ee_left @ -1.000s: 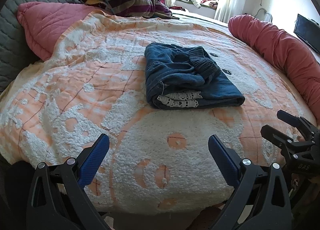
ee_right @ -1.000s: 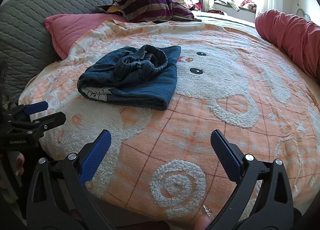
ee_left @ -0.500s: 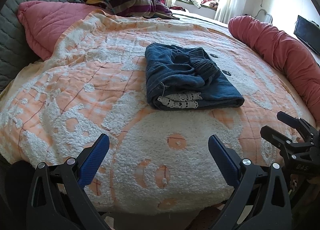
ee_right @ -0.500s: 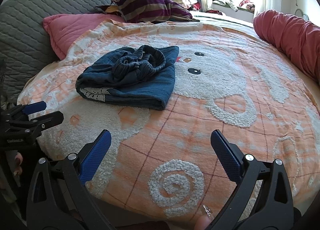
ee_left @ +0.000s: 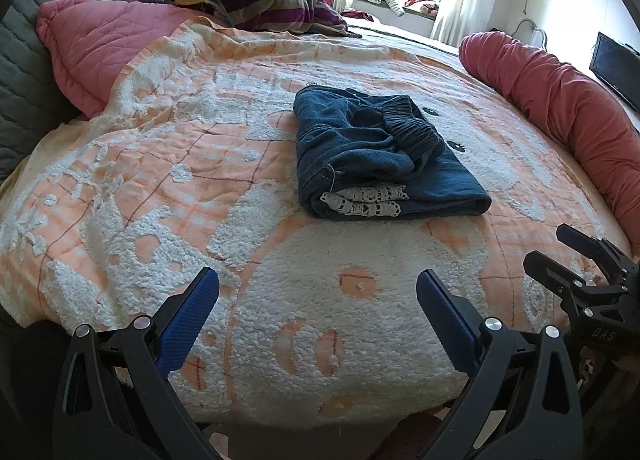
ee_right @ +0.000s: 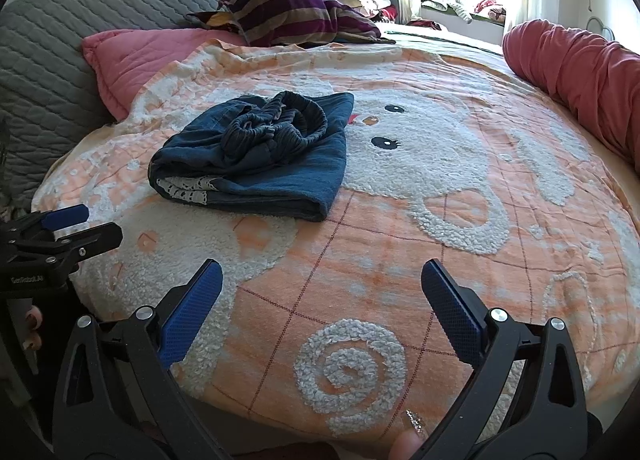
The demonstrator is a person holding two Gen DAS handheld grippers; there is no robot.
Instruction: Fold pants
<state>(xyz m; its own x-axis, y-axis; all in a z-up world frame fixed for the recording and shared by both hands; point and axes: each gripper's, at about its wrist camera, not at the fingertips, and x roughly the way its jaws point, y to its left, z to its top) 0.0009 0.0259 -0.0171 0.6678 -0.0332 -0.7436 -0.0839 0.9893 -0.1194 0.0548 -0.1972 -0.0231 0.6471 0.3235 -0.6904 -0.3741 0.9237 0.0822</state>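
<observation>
Both claws hang wide open and empty at the near edge of the bed: the left claw (ee_left: 318,296) with its blue pads spread apart over the white fleecy patch, the right claw (ee_right: 322,286) likewise splayed above the orange squares and the white spiral. Neither touches cloth, and each is visible at the edge of the other's view, side by side and well apart from the garment.

The pants (ee_left: 376,156) lie in the middle of the blanket (ee_left: 160,164), folded into a compact dark blue bundle with a strip of white lace trim showing at the near end and the gathered waistband bunched on top. From the right-hand view the pants (ee_right: 256,156) sit just left of the cartoon face woven into the blanket (ee_right: 400,260).

Compared with a second ago almost nothing has shifted; the bundle has kept its shape and place, and the claws have only drifted a touch while staying open and back from it. To my eye that stillness means the folding is essentially done and the hands have let go. The waistband on top looks a bit rumpled, so a final smoothing might be the only thing left
</observation>
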